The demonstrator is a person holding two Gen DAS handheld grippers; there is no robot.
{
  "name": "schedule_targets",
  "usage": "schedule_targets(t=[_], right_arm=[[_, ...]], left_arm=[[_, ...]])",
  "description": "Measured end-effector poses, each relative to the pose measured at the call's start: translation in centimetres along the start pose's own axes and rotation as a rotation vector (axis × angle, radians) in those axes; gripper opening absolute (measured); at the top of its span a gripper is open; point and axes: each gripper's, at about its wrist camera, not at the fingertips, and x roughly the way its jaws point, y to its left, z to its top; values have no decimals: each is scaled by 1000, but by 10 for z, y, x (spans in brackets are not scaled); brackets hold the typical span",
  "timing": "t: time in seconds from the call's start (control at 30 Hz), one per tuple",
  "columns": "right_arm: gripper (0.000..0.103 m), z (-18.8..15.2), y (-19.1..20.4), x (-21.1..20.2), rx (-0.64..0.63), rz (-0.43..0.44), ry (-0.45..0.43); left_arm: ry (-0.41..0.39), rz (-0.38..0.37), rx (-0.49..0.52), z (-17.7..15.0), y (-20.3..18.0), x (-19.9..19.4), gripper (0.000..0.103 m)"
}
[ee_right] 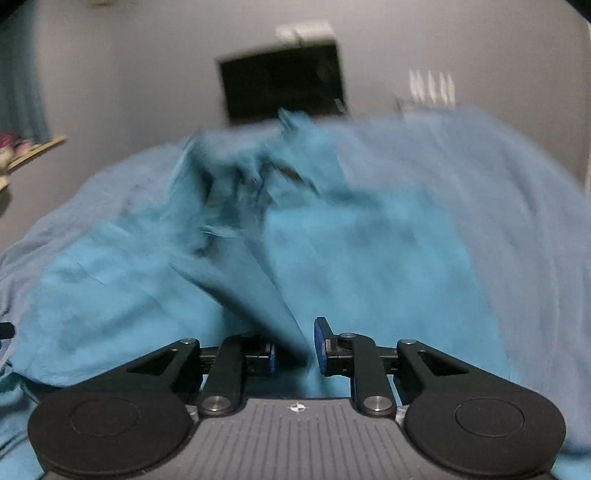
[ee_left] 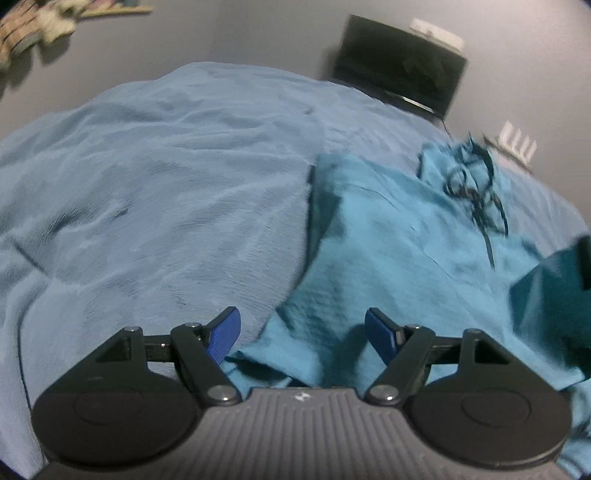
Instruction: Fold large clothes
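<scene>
The right gripper is sitting low at 6 o'clock in its own view, and its two blue pads are pinching a raised fold of the teal garment between them, so it is grasping the cloth. The fold is running up from the pads toward 11 o'clock, where the garment is bunching into a dark, blurred heap near the middle of the picture. The rest of the garment is spreading wide to 9 o'clock and to 3 o'clock over the pale blue bedspread.

The left gripper is standing released, with its blue pads wide apart and nothing pressed between them. A lower edge of the teal garment is lying just under the gap, and the cloth is stretching away toward 2 o'clock. A dark drawstring is curling on the garment at about 2 o'clock. The bedspread is filling the view from 9 o'clock to 12 o'clock. Beyond it, at 1 o'clock, a black screen is leaning against the grey wall.
</scene>
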Motion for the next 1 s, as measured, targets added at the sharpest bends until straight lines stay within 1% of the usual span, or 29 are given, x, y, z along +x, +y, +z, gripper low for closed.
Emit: schedule_targets(t=[0.03, 0.1, 0.13, 0.17, 0.23, 0.3, 0.33, 0.37, 0.43, 0.47, 0.5, 0.53, 0.57, 0.63, 0.73, 0.8, 0.83, 0.9, 0.93, 0.97, 1.0], right_arm=[[31, -7, -10, 4, 32, 5, 24], [41, -18, -36, 10, 154, 42, 54], [40, -20, -46, 10, 207, 68, 53], [42, -22, -54, 8, 263, 98, 50], [52, -21, -67, 4, 318, 116, 24], [71, -20, -77, -3, 348, 111, -27], [72, -19, -81, -6, 358, 113, -42], [68, -19, -85, -5, 370, 125, -48], [58, -13, -90, 4, 380, 154, -35], [45, -12, -91, 6, 381, 172, -21], [28, -11, -91, 8, 376, 183, -13], [17, -6, -90, 9, 363, 185, -10], [13, -3, -89, 8, 343, 190, -15], [11, 4, -89, 0, 313, 184, -56], [10, 23, -88, -16, 243, 115, -158], [10, 35, -91, -20, 206, 82, -193], [11, 38, -95, -16, 197, 73, -183], [12, 40, -101, -1, 180, 42, -105], [13, 37, -103, 5, 182, 23, -81], [19, 32, -105, 10, 186, 3, -55], [29, 28, -105, 12, 186, -27, -40]], left_arm=[[4, 6, 21, -1, -4, 1, 73], [12, 17, 58, -4, -11, 2, 73], [15, 20, 72, -6, -14, 3, 73], [18, 20, 84, -7, -16, 4, 73], [22, 27, 108, -9, -21, 6, 73], [25, 30, 125, -10, -23, 7, 73], [28, 29, 130, -11, -25, 8, 73], [30, 28, 135, -11, -25, 10, 73], [37, 27, 143, -12, -27, 13, 73], [42, 25, 147, -12, -27, 14, 73], [46, 25, 151, -13, -28, 15, 73], [50, 26, 157, -13, -29, 16, 73], [51, 26, 163, -14, -30, 17, 73], [50, 26, 171, -14, -31, 16, 73], [50, 27, 182, -14, -33, 17, 73], [52, 26, 188, -14, -33, 18, 73], [57, 27, 191, -14, -33, 19, 73], [63, 34, 197, -15, -34, 21, 73], [68, 38, 199, -15, -34, 22, 73], [68, 44, 202, -14, -34, 22, 73], [60, 50, 202, -13, -35, 21, 73]])
